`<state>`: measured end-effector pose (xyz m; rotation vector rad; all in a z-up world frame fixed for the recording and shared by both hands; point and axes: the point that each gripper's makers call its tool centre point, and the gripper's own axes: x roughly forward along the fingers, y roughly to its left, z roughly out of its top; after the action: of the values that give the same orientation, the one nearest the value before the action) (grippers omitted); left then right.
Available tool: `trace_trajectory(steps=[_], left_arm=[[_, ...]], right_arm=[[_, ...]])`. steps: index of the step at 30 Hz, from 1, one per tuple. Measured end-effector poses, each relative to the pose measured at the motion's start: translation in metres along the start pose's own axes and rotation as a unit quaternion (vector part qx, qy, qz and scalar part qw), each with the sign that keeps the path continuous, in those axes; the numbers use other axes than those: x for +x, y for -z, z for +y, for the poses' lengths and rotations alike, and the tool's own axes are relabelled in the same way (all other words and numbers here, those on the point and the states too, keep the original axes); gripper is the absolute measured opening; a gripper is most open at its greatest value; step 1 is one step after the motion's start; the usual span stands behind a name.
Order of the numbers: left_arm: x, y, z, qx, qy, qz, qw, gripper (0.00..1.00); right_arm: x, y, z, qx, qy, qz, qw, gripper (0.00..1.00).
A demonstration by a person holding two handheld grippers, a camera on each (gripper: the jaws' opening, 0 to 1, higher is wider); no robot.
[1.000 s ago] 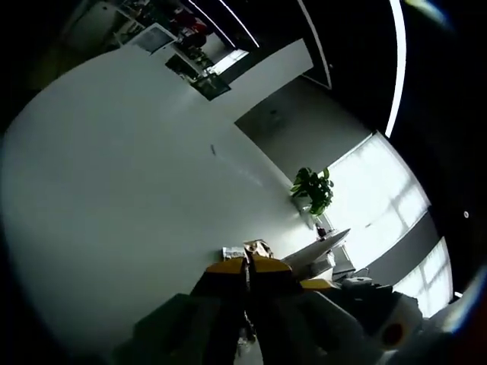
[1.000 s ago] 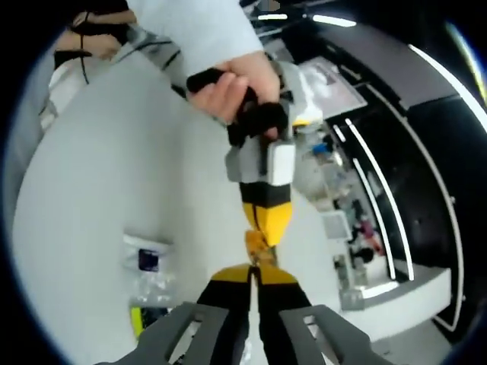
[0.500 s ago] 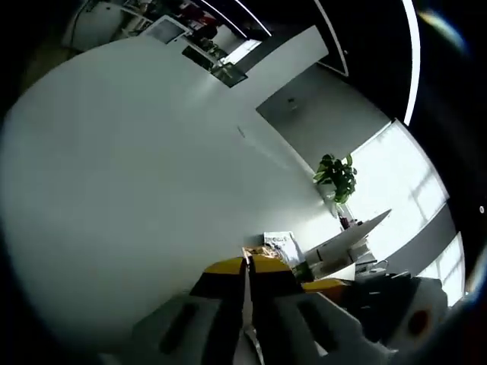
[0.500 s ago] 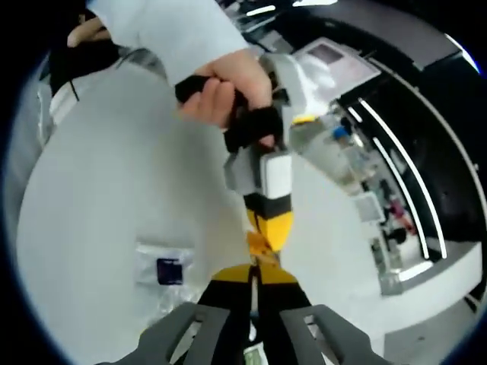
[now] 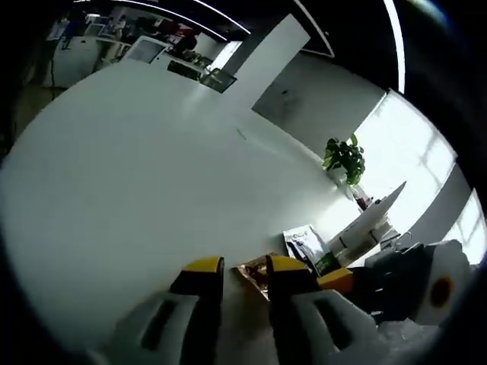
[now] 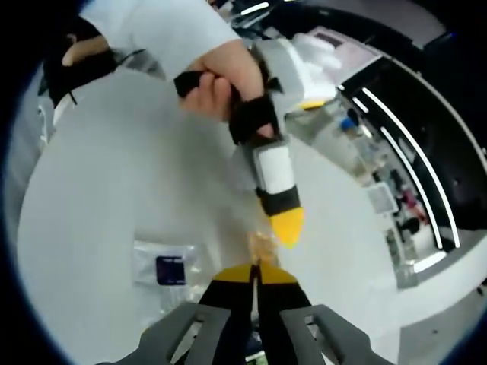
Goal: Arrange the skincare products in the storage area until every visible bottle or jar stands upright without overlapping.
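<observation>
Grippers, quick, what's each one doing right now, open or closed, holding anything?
Left gripper: jaws open, a crinkly brown packet between them, not clamped.
Right gripper: jaws closed on the packet's edge.

The left gripper view sits low and close over the broad white tabletop (image 5: 144, 182), looking out along its yellow-tipped jaws toward a bright window wall and a leafy green potted plant (image 5: 344, 157) far off. The right gripper view looks down on the same white tabletop (image 6: 99, 198) from nearer above, facing the other gripper and the bare hand (image 6: 221, 76) gripping it. Both views share the small crinkled golden-brown packet (image 5: 255, 271) (image 6: 262, 245), close in front of each lens.
</observation>
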<state>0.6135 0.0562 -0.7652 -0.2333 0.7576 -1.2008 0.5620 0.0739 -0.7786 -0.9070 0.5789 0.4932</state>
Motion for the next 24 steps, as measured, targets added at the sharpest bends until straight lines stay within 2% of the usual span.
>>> trace_trajectory(steps=[2,4,6,7,10,15,16,20,23,24], left_arm=[[0.001,0.002,-0.007,0.001,0.006,0.013,0.9999,0.12],[0.004,0.006,-0.016,0.035,0.022,0.026,0.9988,0.06],[0.006,0.012,-0.018,0.056,0.02,0.045,0.9972,0.09],[0.007,0.016,-0.022,0.071,0.029,0.055,0.9956,0.1],[0.011,0.02,-0.031,0.07,0.045,0.058,0.9948,0.08],[0.015,0.034,-0.02,0.111,0.025,0.093,0.9892,0.09],[0.016,0.033,-0.022,0.119,0.029,0.086,0.9888,0.08],[0.016,0.034,-0.017,0.117,0.019,0.096,0.9883,0.07],[0.016,0.034,-0.013,0.155,0.011,0.102,0.9826,0.03],[0.016,0.034,-0.014,0.145,0.012,0.103,0.9841,0.04]], right_arm=[[0.002,0.003,0.003,0.003,-0.005,0.006,1.0,0.0],[0.003,0.005,0.007,0.004,-0.008,0.01,0.9999,0.0],[0.003,0.007,0.007,0.009,-0.007,0.017,0.9998,0.0],[0.003,0.008,0.007,0.011,-0.007,0.019,0.9997,0.0],[0.004,0.008,0.008,0.017,-0.01,0.018,0.9997,0.0],[0.004,0.011,0.007,0.028,-0.015,0.022,0.9992,0.0],[0.004,0.013,0.008,0.037,-0.016,0.024,0.9989,0.0],[0.005,0.012,0.009,0.046,-0.016,0.024,0.9985,0.0],[0.005,0.011,0.009,0.058,-0.018,0.02,0.998,0.0],[0.005,0.012,0.009,0.055,-0.018,0.02,0.9981,0.0]])
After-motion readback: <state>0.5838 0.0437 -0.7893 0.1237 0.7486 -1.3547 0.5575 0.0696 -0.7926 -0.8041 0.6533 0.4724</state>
